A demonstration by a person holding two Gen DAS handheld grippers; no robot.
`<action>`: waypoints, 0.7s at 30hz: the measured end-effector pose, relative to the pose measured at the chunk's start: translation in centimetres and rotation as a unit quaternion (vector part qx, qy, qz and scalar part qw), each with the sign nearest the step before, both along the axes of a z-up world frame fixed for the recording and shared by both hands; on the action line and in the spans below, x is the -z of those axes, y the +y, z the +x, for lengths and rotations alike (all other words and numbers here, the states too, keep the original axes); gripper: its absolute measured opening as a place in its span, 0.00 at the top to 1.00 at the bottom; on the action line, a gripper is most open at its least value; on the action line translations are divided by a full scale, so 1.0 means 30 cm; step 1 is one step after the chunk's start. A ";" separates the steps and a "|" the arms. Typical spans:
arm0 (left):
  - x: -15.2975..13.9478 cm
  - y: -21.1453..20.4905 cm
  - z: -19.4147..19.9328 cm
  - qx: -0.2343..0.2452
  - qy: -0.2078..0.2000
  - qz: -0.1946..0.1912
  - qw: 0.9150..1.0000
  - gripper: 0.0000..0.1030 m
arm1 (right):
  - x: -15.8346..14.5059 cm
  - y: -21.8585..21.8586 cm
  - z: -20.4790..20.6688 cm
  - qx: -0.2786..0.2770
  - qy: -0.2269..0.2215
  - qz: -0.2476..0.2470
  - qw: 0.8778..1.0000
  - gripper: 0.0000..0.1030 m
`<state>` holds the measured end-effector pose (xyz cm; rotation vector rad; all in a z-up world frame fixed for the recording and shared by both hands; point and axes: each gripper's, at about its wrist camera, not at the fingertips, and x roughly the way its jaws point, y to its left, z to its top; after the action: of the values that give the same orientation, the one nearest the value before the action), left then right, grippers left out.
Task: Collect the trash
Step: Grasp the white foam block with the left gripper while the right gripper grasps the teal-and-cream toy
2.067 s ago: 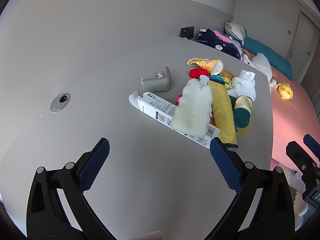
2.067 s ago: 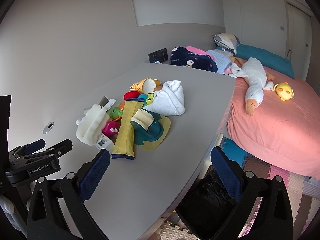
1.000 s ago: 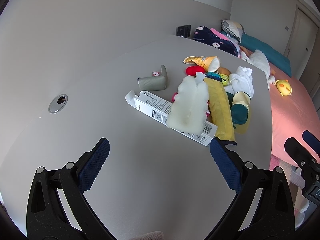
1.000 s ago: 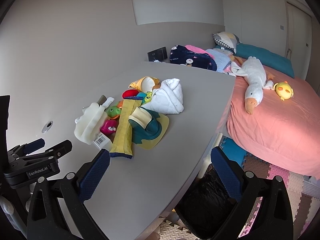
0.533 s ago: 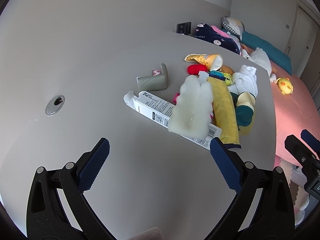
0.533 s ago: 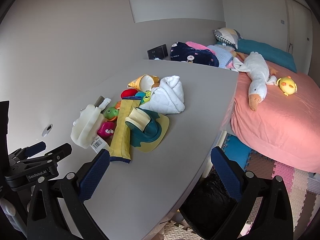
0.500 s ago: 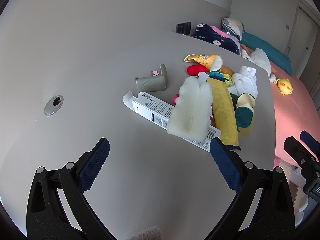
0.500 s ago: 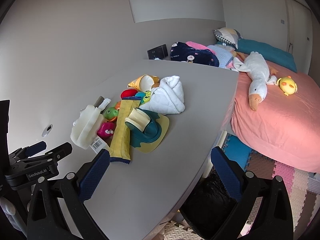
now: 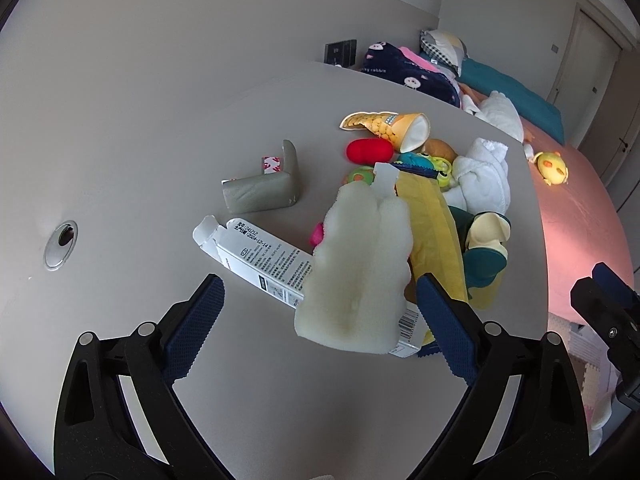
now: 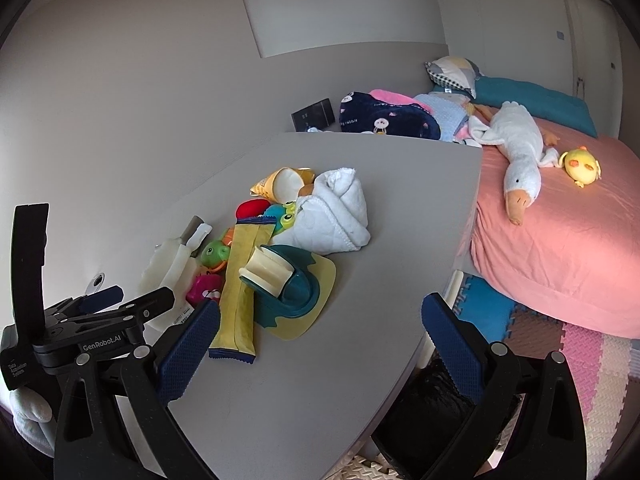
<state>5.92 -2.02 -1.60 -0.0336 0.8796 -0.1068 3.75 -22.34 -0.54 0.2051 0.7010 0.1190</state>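
Both tongs are wide open and hold nothing. From the left wrist camera, the left gripper [image 9: 318, 322] hangs low over the grey table [image 9: 140, 168]. Its two blue fingers [image 9: 196, 326] stand on the left and right sides of a white foam piece [image 9: 358, 276]. They do not touch it. The foam lies on top of a long white box [image 9: 272, 268] with an open flap at its left end. A long yellow wrapper [image 9: 434, 232] lies just right of the foam. A grey corner piece [image 9: 262, 186] sits farther back on the left. A red toy [image 9: 369, 151] and an open yellow snack bag [image 9: 394, 128] lie at the far end of the pile. A white towel [image 9: 484, 178] is on the right.

From the right wrist camera, the right gripper [image 10: 320, 342] hangs above the near edge of the table [image 10: 400, 184]. The yellow wrapper [image 10: 240, 284] lies close to its left finger. A green bib [image 10: 298, 294] is just right of the wrapper. The white towel [image 10: 336, 214] lies farther back. The foam piece [image 10: 166, 268] is at the left of the pile, next to the left gripper [image 10: 108, 300]. A black bin bag [image 10: 432, 412] sits on the floor under the table edge. A white toy goose [image 10: 518, 156] lies on the pink bed [image 10: 560, 248] at the right.
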 end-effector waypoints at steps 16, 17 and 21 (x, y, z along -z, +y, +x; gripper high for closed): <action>0.034 -0.021 0.049 0.025 -0.010 0.027 0.999 0.57 | 0.029 0.102 0.123 -0.039 -0.002 -0.036 0.999 0.03; 0.032 -0.010 0.051 0.023 -0.010 0.020 0.999 0.58 | 0.033 0.110 0.133 -0.040 -0.001 -0.039 0.998 0.03; 0.025 0.024 0.051 0.010 -0.017 0.002 1.000 0.61 | 0.046 0.133 0.165 -0.043 0.005 -0.042 0.998 0.03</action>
<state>7.44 -1.29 -2.35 -0.0191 0.8463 -0.1231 8.70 -18.35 -1.93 0.0959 0.7226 0.1706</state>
